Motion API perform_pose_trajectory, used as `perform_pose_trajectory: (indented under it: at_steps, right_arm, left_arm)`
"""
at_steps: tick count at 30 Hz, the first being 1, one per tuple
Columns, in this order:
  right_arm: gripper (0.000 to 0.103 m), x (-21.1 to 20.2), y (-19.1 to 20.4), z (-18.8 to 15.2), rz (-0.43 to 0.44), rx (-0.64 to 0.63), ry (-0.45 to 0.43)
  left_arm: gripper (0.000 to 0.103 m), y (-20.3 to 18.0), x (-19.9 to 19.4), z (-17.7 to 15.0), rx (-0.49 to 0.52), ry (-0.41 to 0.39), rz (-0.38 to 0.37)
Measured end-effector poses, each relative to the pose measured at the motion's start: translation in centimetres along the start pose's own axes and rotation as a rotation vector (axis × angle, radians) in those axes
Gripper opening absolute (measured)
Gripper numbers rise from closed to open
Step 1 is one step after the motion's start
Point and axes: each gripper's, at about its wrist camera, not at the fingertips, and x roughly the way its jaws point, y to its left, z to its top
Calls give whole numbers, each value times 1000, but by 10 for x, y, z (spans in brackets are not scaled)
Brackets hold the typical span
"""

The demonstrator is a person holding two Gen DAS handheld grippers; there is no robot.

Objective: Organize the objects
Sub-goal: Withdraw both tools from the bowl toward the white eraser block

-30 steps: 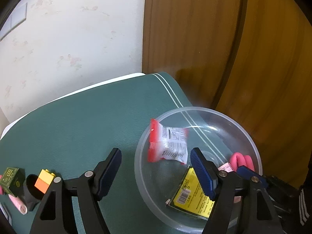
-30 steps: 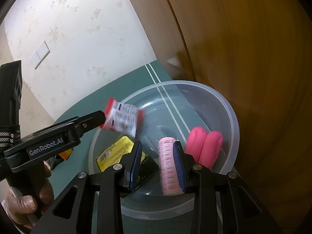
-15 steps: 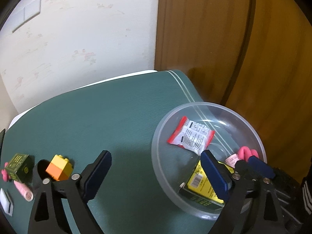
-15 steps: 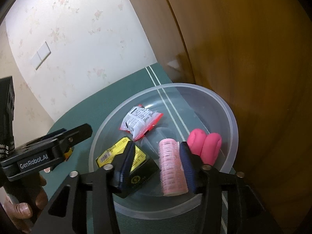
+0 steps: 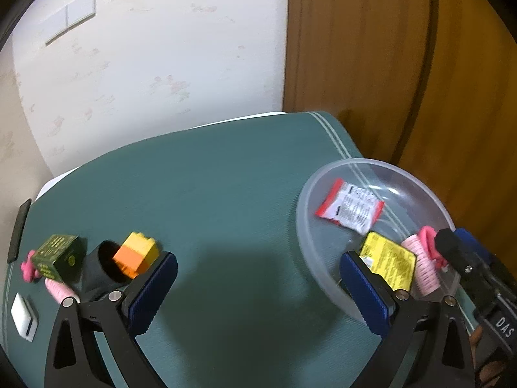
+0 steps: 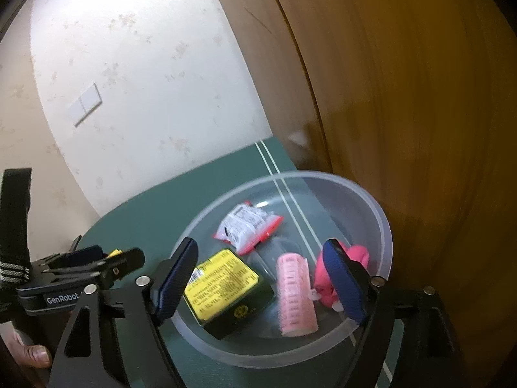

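Note:
A clear plastic bowl (image 6: pixel 381 226) sits at the right end of the green mat (image 5: pixel 226 194). In it lie a red-and-white snack packet (image 6: pixel 248 226), a yellow-labelled dark box (image 6: pixel 226 287), a pink hair roller (image 6: pixel 295 294) and a bright pink item (image 6: pixel 358 255). My right gripper (image 6: pixel 263 287) is open and empty above the bowl, the roller lying free between its fingers. My left gripper (image 5: pixel 258 294) is open and empty over the mat, left of the bowl (image 5: pixel 433 194). An orange-and-yellow brick (image 5: pixel 137 253) sits on a black cup (image 5: pixel 97 271) at the left.
A dark green box (image 5: pixel 58 255), a pink roller (image 5: pixel 58 291), a pink clip (image 5: pixel 27 265) and a white block (image 5: pixel 24 315) lie at the mat's left end. A black flat item (image 5: pixel 19 229) lies at the edge. A wooden door (image 6: pixel 420 97) stands behind the bowl.
The snack packet dropped from my left gripper into the bowl and that gripper swung left. My right gripper opened and let the pink roller go into the bowl.

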Motion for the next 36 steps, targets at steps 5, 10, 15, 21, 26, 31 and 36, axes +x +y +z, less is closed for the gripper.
perform_pose_trajectory:
  at_steps: [5, 10, 15, 21, 26, 31, 36]
  right_arm:
    - [83, 3, 0, 0, 1, 8, 5]
    - [83, 3, 0, -4, -14, 10, 3]
    - [83, 3, 2, -6, -19, -2, -1]
    - [83, 3, 1, -6, -34, 2, 1]
    - [83, 2, 0, -6, -75, 6, -5]
    - [83, -2, 12, -7, -118, -44, -31]
    - [83, -7, 30, -10, -120, -100, -56]
  left_arm:
    - [102, 17, -4, -9, -26, 9, 27]
    - [102, 32, -8, -17, -45, 16, 44]
    - [102, 50, -13, -25, -71, 23, 62]
    - [102, 73, -17, -32, -109, 28, 81]
    - [102, 87, -22, -37, -127, 26, 92]
    - [102, 104, -28, -43, -145, 24, 106]
    - [102, 123, -33, -50, -166, 23, 128]
